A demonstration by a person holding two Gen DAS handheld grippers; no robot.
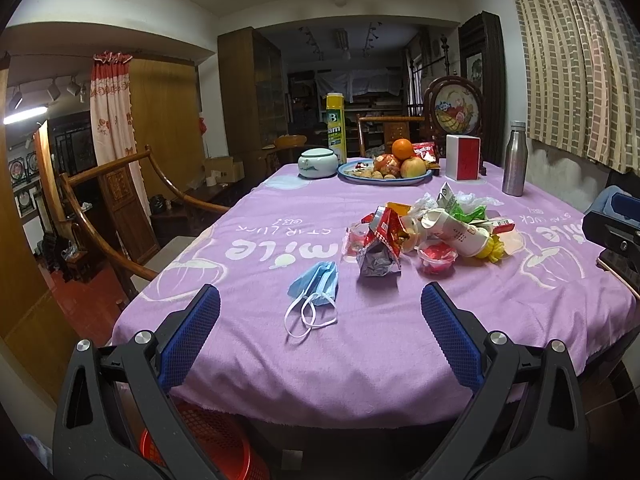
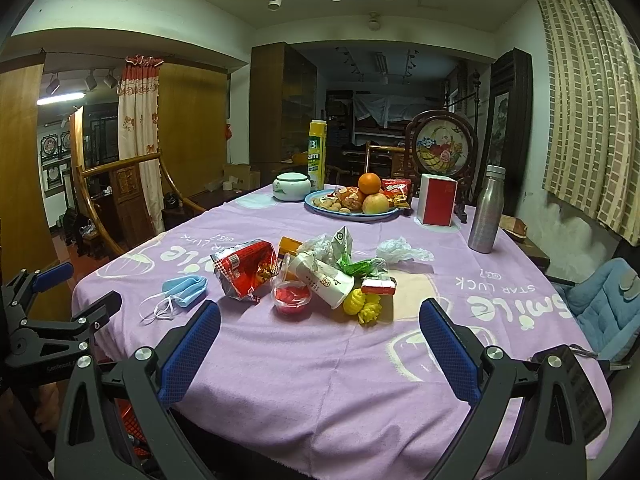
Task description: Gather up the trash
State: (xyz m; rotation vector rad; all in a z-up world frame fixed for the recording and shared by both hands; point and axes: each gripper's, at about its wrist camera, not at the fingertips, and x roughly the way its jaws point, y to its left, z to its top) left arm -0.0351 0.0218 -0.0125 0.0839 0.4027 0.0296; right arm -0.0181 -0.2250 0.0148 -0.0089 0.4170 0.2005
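Trash lies in a heap mid-table on the purple cloth (image 1: 280,352): a torn red snack bag (image 1: 380,244) (image 2: 244,270), a white paper cup (image 1: 456,232) (image 2: 324,280), a red jelly cup (image 1: 436,256) (image 2: 292,298), green and clear wrappers (image 2: 360,266), a small red box (image 2: 378,285) and yellow pieces (image 2: 362,306). A blue face mask (image 1: 316,284) (image 2: 186,288) lies apart, nearer the front left. My left gripper (image 1: 320,304) is open, hovering just short of the mask. My right gripper (image 2: 320,320) is open, in front of the heap. Neither holds anything.
A fruit plate (image 1: 384,178), a white jar (image 1: 318,162), a yellow can (image 1: 336,128), a red-white box (image 1: 462,156) and a steel bottle (image 1: 516,160) stand at the far end. A red basket (image 1: 208,448) sits below the table's front edge. Wooden chair (image 1: 112,216) left, blue cushion (image 2: 600,304) right.
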